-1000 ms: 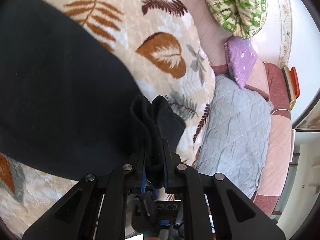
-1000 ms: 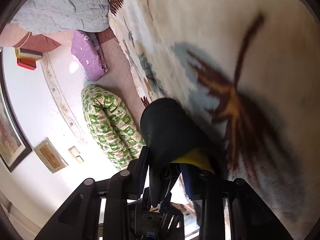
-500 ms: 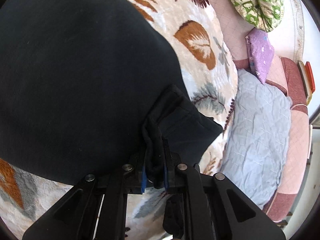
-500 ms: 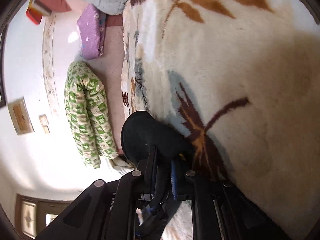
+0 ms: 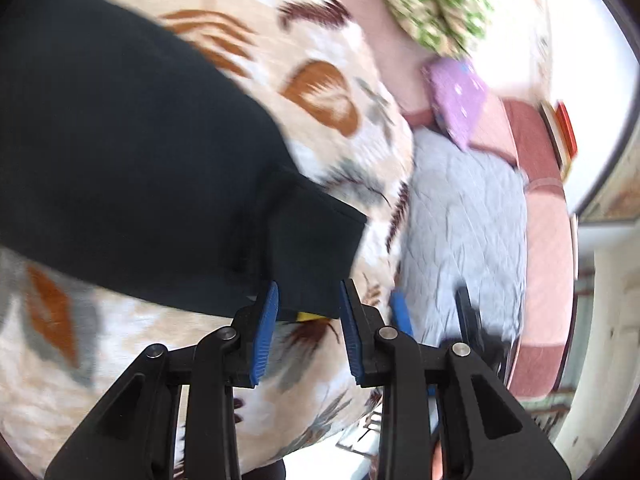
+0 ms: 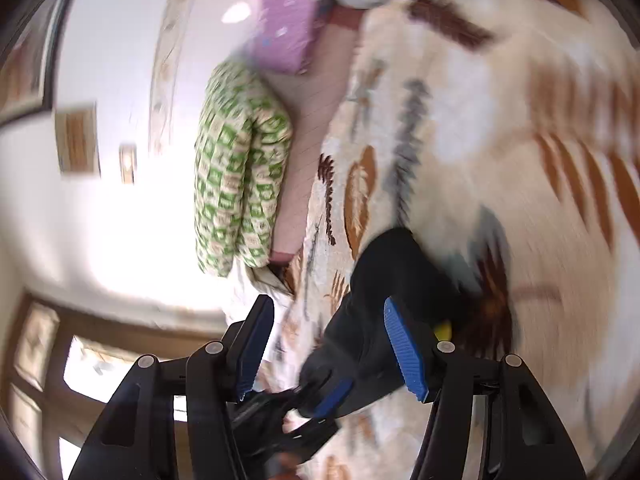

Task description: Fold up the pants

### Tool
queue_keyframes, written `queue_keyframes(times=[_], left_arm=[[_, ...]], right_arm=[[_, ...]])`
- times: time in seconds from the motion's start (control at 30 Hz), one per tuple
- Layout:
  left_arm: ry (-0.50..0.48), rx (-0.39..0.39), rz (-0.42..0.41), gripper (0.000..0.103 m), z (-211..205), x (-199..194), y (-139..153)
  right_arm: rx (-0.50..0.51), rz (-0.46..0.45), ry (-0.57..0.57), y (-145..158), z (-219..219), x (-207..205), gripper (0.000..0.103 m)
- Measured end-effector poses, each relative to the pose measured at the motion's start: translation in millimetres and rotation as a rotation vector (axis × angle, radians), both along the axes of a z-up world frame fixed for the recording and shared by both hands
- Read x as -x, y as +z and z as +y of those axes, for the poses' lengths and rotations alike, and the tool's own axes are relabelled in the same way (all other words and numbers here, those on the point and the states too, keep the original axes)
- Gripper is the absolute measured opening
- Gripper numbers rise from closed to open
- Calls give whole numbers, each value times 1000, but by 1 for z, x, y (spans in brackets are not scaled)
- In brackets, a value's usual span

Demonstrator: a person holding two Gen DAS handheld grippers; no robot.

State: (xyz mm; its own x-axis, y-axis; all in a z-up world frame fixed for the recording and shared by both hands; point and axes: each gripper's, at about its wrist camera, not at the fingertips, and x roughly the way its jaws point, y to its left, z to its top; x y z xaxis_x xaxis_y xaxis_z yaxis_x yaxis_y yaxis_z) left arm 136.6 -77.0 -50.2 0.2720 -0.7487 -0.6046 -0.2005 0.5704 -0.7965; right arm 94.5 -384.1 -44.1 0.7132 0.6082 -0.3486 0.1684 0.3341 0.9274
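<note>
Both tongs opening, pads off cloth: left tongs (image 5: 308, 312) and right tongs (image 6: 328, 332) letting pants (image 5: 132, 168) settle folded on blanket (image 5: 332, 60).

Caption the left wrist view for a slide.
Left gripper opening off the black pants lying on the leaf-print blanket.

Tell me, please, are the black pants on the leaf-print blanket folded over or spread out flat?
Folded over, at least at this end: the black pants show a doubled layer at the corner on the leaf-print blanket. The rest is out of view.
</note>
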Motion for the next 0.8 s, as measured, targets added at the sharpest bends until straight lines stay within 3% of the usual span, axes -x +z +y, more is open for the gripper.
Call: queue_keyframes(times=[0.1, 0.17, 0.23, 0.33, 0.4, 0.43, 0.47, 0.6, 0.7, 0.73, 0.8], left_arm=[[-17, -18, -3, 28, -17, -11, -3], [-25, -24, 17, 28, -23, -18, -14], [-30, -60, 27, 28, -27, -25, -25], [-51, -114, 1, 26, -29, -30, -40], [-62, -133, -20, 16, -30, -30, -48], [-69, -147, -30, 11, -31, -30, -49], [-74, -142, -38, 10, -30, -30, -50], [-71, -92, -22, 10, -11, -25, -38], [-33, -122, -88, 11, 27, -15, -8], [-12, -124, -107, 11, 42, -13, 1], [39, -130, -140, 16, 80, -5, 22]], right_arm=[[45, -8, 163, -1, 23, -41, 60], [75, -20, 207, -6, 37, -59, 59], [95, -31, 214, -14, 42, -73, 57], [175, 35, 217, -35, 40, -91, 52], [248, 91, 236, -54, 38, -98, 29], [263, 117, 237, -64, 34, -97, 11], [275, 132, 234, -71, 32, -98, 0], [174, 148, 207, -83, 16, -94, 0], [134, 110, 188, -56, 11, -82, 25], [142, 93, 178, -45, 9, -76, 41], [176, 51, 173, -18, 9, -62, 46]])
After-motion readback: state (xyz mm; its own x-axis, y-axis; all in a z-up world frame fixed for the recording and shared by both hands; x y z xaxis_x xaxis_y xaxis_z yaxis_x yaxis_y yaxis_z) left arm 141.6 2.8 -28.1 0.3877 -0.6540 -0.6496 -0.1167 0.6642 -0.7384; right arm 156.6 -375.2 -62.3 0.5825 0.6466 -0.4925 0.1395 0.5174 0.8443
